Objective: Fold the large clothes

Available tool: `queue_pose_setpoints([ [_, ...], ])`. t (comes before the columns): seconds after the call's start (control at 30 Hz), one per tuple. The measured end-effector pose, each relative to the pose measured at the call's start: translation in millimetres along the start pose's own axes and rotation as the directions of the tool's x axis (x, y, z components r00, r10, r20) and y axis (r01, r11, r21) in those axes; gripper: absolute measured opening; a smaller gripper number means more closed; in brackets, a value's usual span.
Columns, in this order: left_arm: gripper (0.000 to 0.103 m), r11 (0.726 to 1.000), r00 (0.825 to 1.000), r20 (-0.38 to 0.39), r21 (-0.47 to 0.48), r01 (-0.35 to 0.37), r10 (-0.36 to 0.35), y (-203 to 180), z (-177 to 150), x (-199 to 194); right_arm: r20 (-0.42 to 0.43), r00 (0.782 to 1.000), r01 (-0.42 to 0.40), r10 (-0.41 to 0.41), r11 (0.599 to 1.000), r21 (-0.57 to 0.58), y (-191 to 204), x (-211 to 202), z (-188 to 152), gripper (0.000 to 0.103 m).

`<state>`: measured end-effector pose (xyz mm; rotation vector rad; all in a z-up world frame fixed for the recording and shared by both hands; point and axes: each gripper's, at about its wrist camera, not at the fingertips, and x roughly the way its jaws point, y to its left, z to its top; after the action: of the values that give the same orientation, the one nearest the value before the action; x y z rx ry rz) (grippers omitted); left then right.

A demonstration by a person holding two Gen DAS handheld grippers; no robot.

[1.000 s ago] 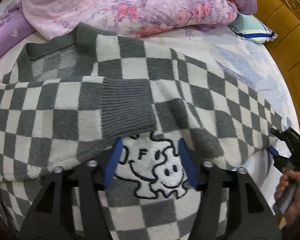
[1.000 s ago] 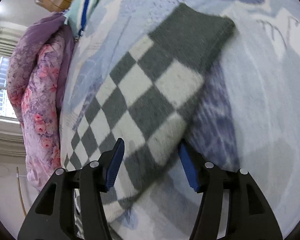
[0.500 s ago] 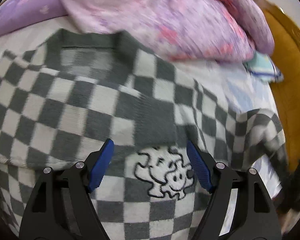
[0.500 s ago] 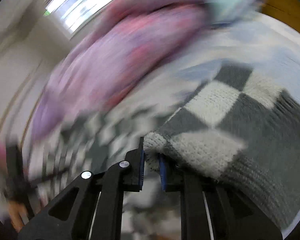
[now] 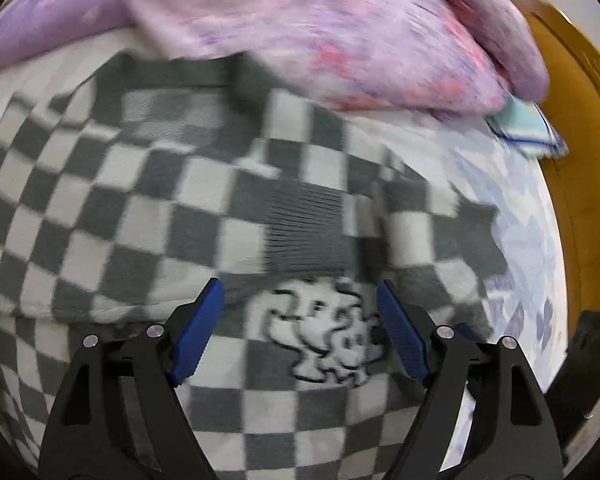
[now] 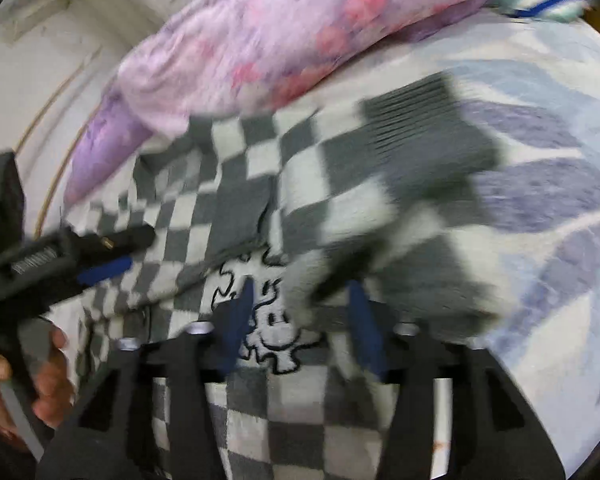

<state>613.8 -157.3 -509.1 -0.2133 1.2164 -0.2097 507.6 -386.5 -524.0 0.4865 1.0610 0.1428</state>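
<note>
- The checkered sweater (image 5: pixel 148 208) lies spread flat on the bed (image 6: pixel 548 92), so its edges can be turned in.
- One sleeve (image 5: pixel 308 232) lies folded across the chest, cuff just above the cartoon patch (image 5: pixel 328 340).
- The other sleeve (image 6: pixel 412 184) lies angled inward, likely mid-fold.
- The right gripper (image 6: pixel 300 320) is open; blur hides whether cloth sits between its pads.
- The left gripper (image 5: pixel 300 320) hovers wide open, holding nothing.
- A pink quilt (image 5: pixel 340 32) is heaped beyond the collar.
</note>
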Motion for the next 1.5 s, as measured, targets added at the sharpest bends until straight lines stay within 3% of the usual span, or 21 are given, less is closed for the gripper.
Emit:
queue_pose_setpoints([
  [0.1, 0.079, 0.993, 1.000, 0.004, 0.118, 0.024, -0.024, -48, 1, 7, 0.059, 0.998, 0.028, -0.037, 0.989, 0.145, -41, -22, -2, 0.052],
  [0.23, 0.079, 0.971, 0.998, -0.010, 0.230, 0.057, -0.056, -109, 6, 26, 0.065, 0.996, 0.039, -0.058, 0.962, 0.269, -84, -28, -5, 0.052],
  [0.3, 0.079, 0.949, 1.000, -0.014, 0.316, 0.019, -0.016, -141, 4, 44, 0.058, 0.995, 0.054, -0.075, 0.952, 0.303, -101, -31, -7, 0.052],
  [0.4, 0.079, 0.897, 0.994, -0.023, 0.435, -0.082, 0.102, -173, 0, 77, 0.053, 0.996, 0.049, -0.072, 0.936, 0.349, -118, -34, -11, 0.052],
  [0.5, 0.078, 0.884, 0.988, -0.062, 0.457, -0.096, 0.140, -180, 0, 102, 0.044, 0.996, 0.056, -0.077, 0.933, 0.355, -124, -35, -17, 0.052],
  [0.53, 0.071, 0.885, 0.989, -0.062, 0.457, -0.091, 0.133, -180, 0, 105, 0.041, 0.996, 0.058, -0.078, 0.932, 0.359, -127, -35, -19, 0.052],
  [0.57, 0.030, 0.886, 0.993, -0.054, 0.459, -0.071, 0.107, -178, 1, 104, 0.041, 0.996, 0.056, -0.077, 0.928, 0.368, -130, -35, -20, 0.052],
  [0.6, 0.013, 0.890, 0.993, -0.057, 0.452, -0.063, 0.099, -175, 3, 103, 0.043, 0.996, 0.051, -0.072, 0.925, 0.376, -133, -37, -22, 0.052],
  [0.7, 0.009, 0.928, 1.000, -0.008, 0.372, -0.014, 0.019, -155, 16, 78, 0.048, 0.996, 0.045, -0.069, 0.919, 0.391, -134, -39, -24, 0.052],
  [0.77, 0.008, 0.944, 0.998, 0.061, 0.330, -0.026, 0.007, -138, 27, 55, 0.055, 0.997, 0.034, -0.059, 0.922, 0.386, -129, -39, -23, 0.052],
  [0.87, 0.008, 0.983, 0.985, 0.166, 0.182, 0.010, -0.041, -83, 49, 1, 0.056, 0.998, -0.004, -0.014, 0.946, 0.324, -105, -34, -15, 0.052],
  [0.93, 0.008, 0.996, 0.976, 0.204, 0.071, 0.061, -0.074, -43, 54, -26, 0.038, 0.999, -0.004, -0.007, 0.962, 0.272, -86, -27, -12, 0.053],
  [1.1, 0.008, 0.997, 0.939, 0.343, -0.070, 0.042, -0.016, 63, 50, -85, 0.037, 0.993, -0.120, 0.115, 0.976, 0.181, -26, -9, -10, 0.059],
  [1.17, 0.008, 0.990, 0.942, 0.334, -0.140, 0.008, 0.040, 109, 42, -90, 0.012, 0.988, -0.157, 0.157, 0.974, 0.161, -3, 2, -12, 0.059],
  [1.33, 0.008, 0.952, 0.958, 0.281, -0.304, 0.036, 0.054, 199, 10, -76, -0.059, 0.985, -0.156, 0.164, 0.980, 0.124, 32, 35, -17, 0.059],
  [1.37, 0.008, 0.946, 0.967, 0.253, -0.322, 0.043, 0.043, 210, 4, -67, -0.090, 0.983, -0.148, 0.159, 0.983, 0.111, 38, 45, -17, 0.055],
  [1.4, 0.008, 0.941, 0.970, 0.237, -0.335, 0.037, 0.047, 217, -2, -60, -0.117, 0.982, -0.137, 0.148, 0.986, 0.096, 42, 53, -18, 0.044],
  [1.43, 0.008, 0.938, 0.972, 0.227, -0.346, 0.033, 0.050, 223, -7, -52, -0.142, 0.983, -0.106, 0.116, 0.991, 0.077, 46, 59, -20, 0.039],
  [1.5, 0.009, 0.920, 0.984, 0.173, -0.390, 0.035, 0.036, 235, -15, -33, -0.178, 0.983, -0.039, 0.049, 0.997, 0.060, 50, 73, -21, 0.035],
])
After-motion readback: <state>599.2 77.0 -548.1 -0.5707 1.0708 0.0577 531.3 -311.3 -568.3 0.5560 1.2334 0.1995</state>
